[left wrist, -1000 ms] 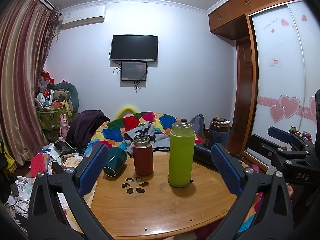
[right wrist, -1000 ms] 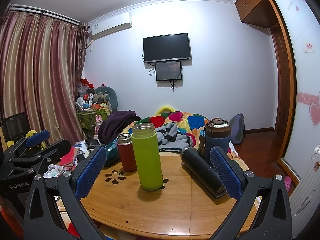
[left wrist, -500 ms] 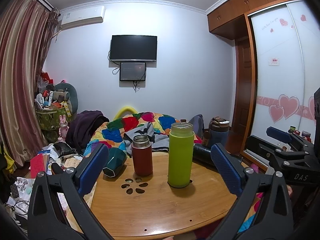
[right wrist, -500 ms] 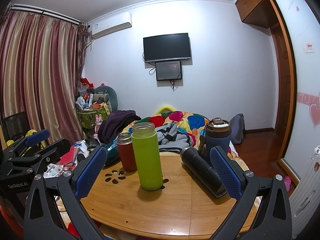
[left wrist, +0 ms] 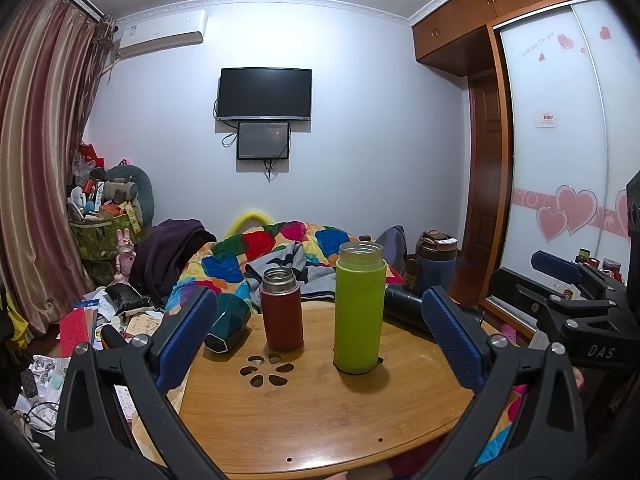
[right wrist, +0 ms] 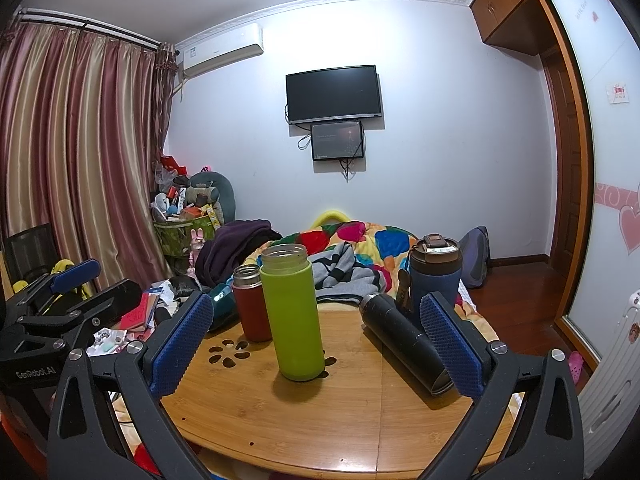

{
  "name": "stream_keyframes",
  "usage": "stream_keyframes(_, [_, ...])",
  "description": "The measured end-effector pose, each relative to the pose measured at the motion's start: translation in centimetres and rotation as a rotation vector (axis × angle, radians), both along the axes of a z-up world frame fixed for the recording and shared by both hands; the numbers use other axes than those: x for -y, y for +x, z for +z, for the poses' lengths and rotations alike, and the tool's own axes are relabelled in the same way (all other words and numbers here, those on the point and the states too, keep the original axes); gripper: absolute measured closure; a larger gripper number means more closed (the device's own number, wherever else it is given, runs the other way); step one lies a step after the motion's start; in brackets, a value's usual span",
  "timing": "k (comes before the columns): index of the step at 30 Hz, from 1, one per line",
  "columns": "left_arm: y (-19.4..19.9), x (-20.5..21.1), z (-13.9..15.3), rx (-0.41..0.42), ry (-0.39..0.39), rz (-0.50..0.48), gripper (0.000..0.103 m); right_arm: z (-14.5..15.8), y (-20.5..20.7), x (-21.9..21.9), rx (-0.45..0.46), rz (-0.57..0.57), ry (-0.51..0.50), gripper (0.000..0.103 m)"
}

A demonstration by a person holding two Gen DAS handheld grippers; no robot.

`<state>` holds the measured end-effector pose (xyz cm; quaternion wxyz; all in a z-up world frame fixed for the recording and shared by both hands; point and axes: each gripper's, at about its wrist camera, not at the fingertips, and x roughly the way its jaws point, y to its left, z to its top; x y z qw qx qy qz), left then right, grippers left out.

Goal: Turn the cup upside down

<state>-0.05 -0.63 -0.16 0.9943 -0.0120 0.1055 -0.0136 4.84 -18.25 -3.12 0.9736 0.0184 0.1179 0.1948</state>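
Note:
A tall green cup (left wrist: pixel 359 307) stands upright, mouth up, on the round wooden table (left wrist: pixel 320 420); it also shows in the right wrist view (right wrist: pixel 294 312). A shorter red cup (left wrist: pixel 281 314) stands upright to its left and a little behind it, and shows in the right wrist view (right wrist: pixel 250 304). A black flask (right wrist: pixel 406 342) lies on its side to the right. My left gripper (left wrist: pixel 318 340) is open and empty, held short of the cups. My right gripper (right wrist: pixel 316 344) is open and empty, also short of them.
A dark green cup (left wrist: pixel 227 325) lies tipped at the table's left edge. A blue lidded mug (right wrist: pixel 435 270) stands at the back right. A bed with a colourful quilt (left wrist: pixel 276 252) lies behind the table. Clutter (left wrist: pixel 92 320) covers the floor at left. A wardrobe (left wrist: pixel 560 184) stands at right.

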Motion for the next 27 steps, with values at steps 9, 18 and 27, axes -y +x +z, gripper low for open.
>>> stream_keyframes(9, [0.5, 0.1, -0.3, -0.018, 0.007, -0.003, 0.000, -0.6, 0.7, 0.4, -0.013, 0.000, 0.007, 0.000])
stream_keyframes(18, [4.6, 0.4, -1.8, -0.072, -0.055, -0.080, 0.000, -2.9, 3.3, 1.7, -0.083, -0.024, 0.018, 0.000])
stream_keyframes(27, [13.2, 1.7, -4.8, -0.221, -0.033, -0.080, 0.000, -6.1, 6.3, 3.3, -0.181, -0.050, 0.018, 0.000])
